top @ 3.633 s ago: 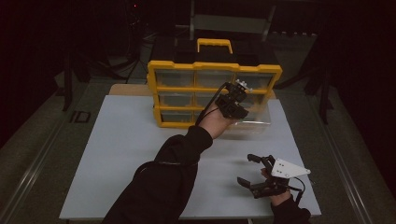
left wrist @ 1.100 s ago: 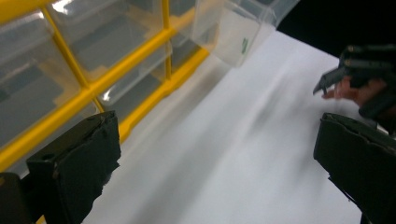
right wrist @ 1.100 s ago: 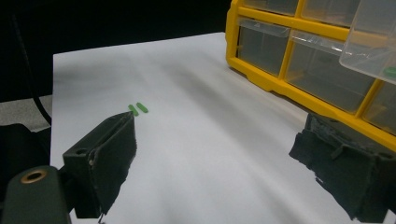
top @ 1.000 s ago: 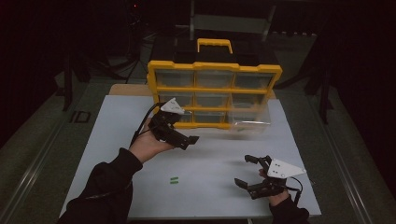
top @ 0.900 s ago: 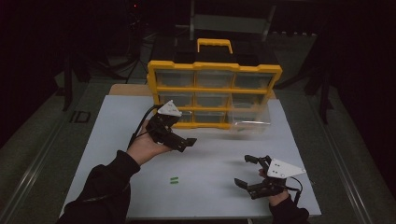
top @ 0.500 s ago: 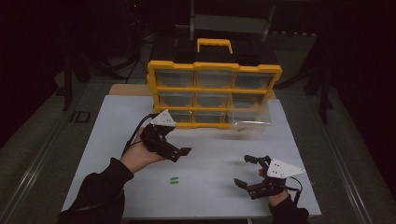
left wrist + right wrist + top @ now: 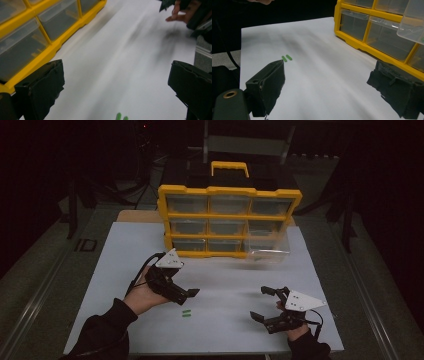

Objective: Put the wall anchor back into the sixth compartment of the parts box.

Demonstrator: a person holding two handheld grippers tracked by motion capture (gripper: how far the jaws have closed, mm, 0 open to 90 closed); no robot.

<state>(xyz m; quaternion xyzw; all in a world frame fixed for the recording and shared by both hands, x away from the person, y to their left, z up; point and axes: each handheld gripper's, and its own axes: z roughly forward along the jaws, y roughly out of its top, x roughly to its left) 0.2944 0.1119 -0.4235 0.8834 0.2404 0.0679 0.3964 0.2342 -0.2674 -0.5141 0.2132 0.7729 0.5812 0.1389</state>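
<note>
The left gripper [image 7: 186, 293] is held with its jaws spread wide and nothing between them. Just ahead of and below its fingertips [image 7: 41, 87], two small green pieces [image 7: 186, 313] are seen lying side by side on the white tabletop [image 7: 220, 280], untouched; in the left gripper view they [image 7: 121, 116] are caught at the bottom edge, midway between the jaws. The gripper is tilted, its grey plate uppermost, and is carried by the person's left hand [image 7: 145, 292], which comes out of a dark sleeve.

The right gripper [image 7: 264, 304] is likewise held released, its jaws parted around bare tabletop. In the right gripper view the green pieces [image 7: 286, 58] are seen beyond its left finger [image 7: 268, 85], well apart from it.

Farther out from both pairs of fingers, a yellow drawer organiser [image 7: 230, 222] with clear drawers and a carry handle is stood upright at the far side of the tabletop. One clear drawer [image 7: 268, 251] at its lower right corner is pulled out towards the person.
</note>
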